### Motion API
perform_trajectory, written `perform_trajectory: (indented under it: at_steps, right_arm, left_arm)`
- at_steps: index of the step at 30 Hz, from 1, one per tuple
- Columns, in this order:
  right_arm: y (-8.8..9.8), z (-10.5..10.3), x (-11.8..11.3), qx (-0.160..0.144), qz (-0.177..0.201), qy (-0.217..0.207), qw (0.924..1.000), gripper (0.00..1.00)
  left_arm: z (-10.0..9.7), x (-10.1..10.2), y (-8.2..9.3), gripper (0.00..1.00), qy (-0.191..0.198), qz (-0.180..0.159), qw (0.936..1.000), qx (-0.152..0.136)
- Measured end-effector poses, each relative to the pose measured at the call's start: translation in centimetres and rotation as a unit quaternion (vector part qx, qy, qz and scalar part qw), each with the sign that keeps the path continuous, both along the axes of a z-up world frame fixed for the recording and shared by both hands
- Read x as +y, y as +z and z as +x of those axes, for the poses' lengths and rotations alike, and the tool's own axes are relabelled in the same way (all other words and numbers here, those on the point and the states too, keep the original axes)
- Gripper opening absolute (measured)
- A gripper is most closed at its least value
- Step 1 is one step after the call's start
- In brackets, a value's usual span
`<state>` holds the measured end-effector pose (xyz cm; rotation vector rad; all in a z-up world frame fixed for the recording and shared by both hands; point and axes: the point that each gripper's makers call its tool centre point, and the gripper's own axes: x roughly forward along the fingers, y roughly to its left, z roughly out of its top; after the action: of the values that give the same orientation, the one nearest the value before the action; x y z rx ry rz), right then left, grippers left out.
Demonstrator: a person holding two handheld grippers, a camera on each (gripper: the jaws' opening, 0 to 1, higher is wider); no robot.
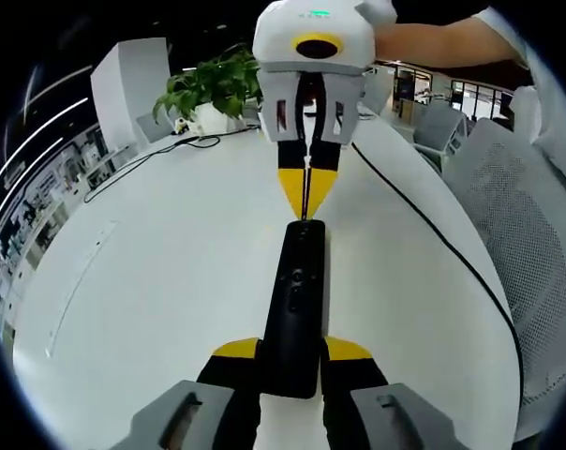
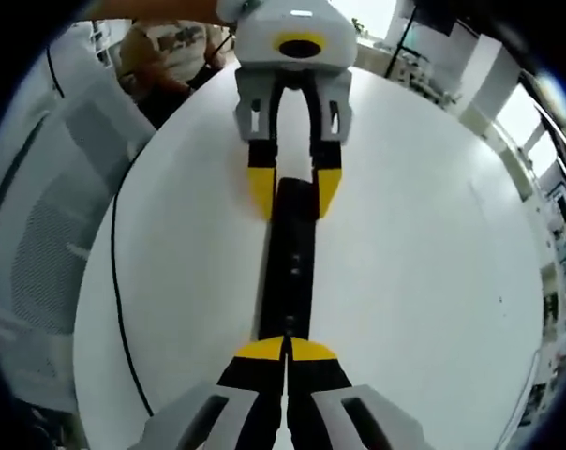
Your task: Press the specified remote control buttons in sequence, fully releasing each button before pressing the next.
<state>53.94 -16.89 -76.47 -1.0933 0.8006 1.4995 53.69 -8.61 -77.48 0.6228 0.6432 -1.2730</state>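
Note:
A long black remote control (image 1: pixel 297 291) lies lengthwise on the white table (image 1: pixel 152 281). My left gripper (image 1: pixel 292 352) is shut on its near end, one yellow-tipped jaw on each side. My right gripper (image 1: pixel 306 192) comes from the far side, shut, its joined yellow tips pointing down onto the remote's far end. In the right gripper view, the right gripper (image 2: pixel 285 350) rests its shut tips on the remote (image 2: pixel 292 262) near its end. At the other end the left gripper (image 2: pixel 294 192) clamps both sides of it.
A thin black cable (image 1: pixel 433 234) curves over the table on the right, also visible as a cable (image 2: pixel 114 272) near the table (image 2: pixel 424 262) edge. A potted plant (image 1: pixel 213 89) stands at the far rim. A grey mesh chair (image 1: pixel 527 244) sits beside the table. A person's arm (image 1: pixel 452 42) reaches in above.

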Motion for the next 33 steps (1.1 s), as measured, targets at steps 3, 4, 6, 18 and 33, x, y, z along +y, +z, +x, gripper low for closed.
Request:
perform_trajectory:
  at_steps: [3,4,6,18,33]
  right_arm:
    - [-0.15,0.05,-0.02,-0.003,-0.004,0.005,1.0000,0.00]
    - [-0.20,0.06,-0.06,-0.003,-0.006,0.006,1.0000,0.00]
    - [-0.30,0.03,-0.17,-0.002,-0.010,0.007,0.9999,0.00]
    - [-0.44,0.18,-0.36,0.001,-0.020,0.011,0.9997,0.00]
    - [-0.49,0.15,-0.22,0.001,-0.025,0.016,0.9996,0.00]
  left_arm:
    - [0.02,0.00,0.01,0.23,0.000,0.000,1.0000,0.000]
    - [0.02,0.00,0.02,0.23,0.000,0.000,1.0000,0.000]
    - [0.03,-0.01,0.02,0.23,0.000,0.001,1.0000,0.000]
    - [0.07,0.05,0.01,0.23,-0.001,0.001,1.0000,-0.001]
    - [0.12,0.11,-0.04,0.23,-0.002,0.000,1.0000,-0.001]
